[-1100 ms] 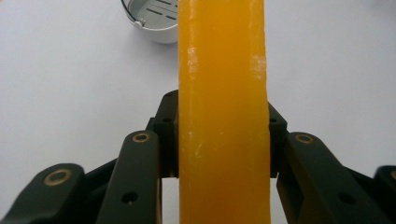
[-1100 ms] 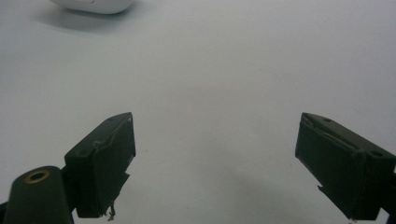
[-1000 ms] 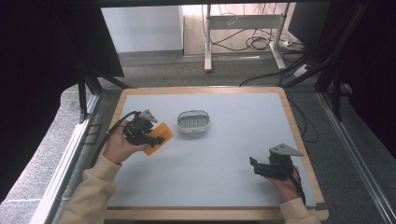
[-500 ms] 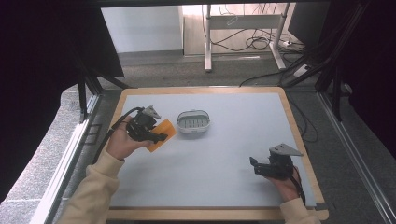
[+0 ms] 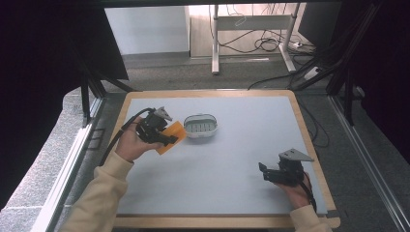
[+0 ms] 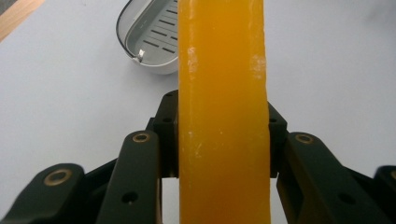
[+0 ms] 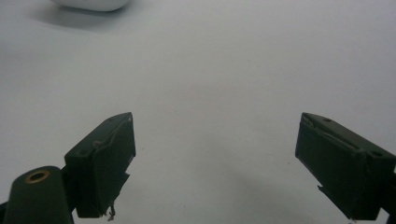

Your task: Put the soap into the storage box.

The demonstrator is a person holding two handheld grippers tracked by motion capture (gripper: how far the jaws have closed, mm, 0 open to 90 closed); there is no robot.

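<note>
Grey tabletop (image 5: 227, 159), wooden rim, cables (image 5: 263, 44) behind.

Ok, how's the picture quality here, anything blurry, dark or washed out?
High view: dark surroundings, the grey table evenly lit and sharp. Left gripper view: the orange soap bar is close, with soft edges, while the soap dish behind is fairly crisp. Right gripper view: dim and greyish, the black jaws slightly soft, faint shadows on the table beneath them.

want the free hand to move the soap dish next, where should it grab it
Take the soap dish by its thin rim, on the long side facing the right tool. It sits upright and open-topped, so come from above, one jaw inside, one outside; its rounded walls would probably slip.
</note>
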